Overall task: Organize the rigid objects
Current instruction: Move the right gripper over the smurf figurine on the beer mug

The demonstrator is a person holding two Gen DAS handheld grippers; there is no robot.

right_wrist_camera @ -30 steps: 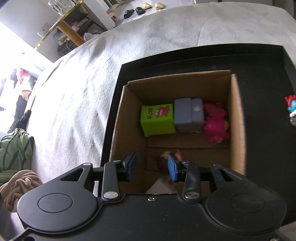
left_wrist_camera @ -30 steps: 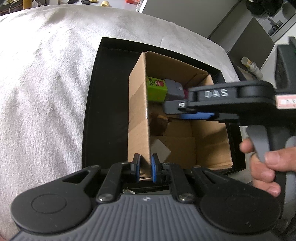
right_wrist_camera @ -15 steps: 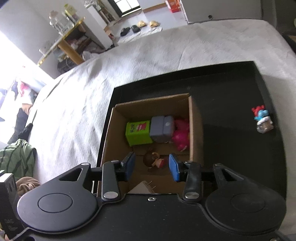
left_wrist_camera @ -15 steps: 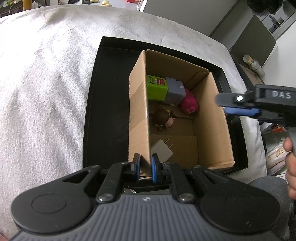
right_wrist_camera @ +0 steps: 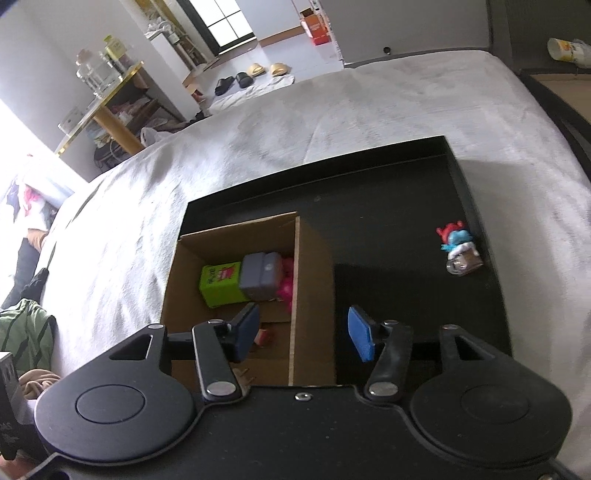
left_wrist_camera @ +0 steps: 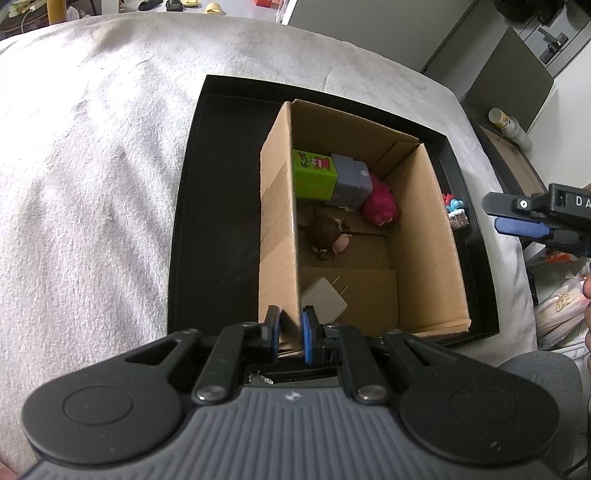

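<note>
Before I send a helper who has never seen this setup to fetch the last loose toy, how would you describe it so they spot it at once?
Find the black tray on the pale blanket, with a cardboard box in it. The toy stands on the tray floor outside the box, near the tray's right rim. It is a small blue figure with red on top, the only toy not in the box.

A white blanket (right_wrist_camera: 332, 122) covers the bed. Slippers (right_wrist_camera: 251, 75) lie on the floor beyond its far edge, near a gold-edged shelf (right_wrist_camera: 103, 107).

bed: white blanket (right_wrist_camera: 295, 122) | gold-legged table (right_wrist_camera: 107, 122) | window (right_wrist_camera: 225, 18) bright | slippers (right_wrist_camera: 266, 69)
</note>
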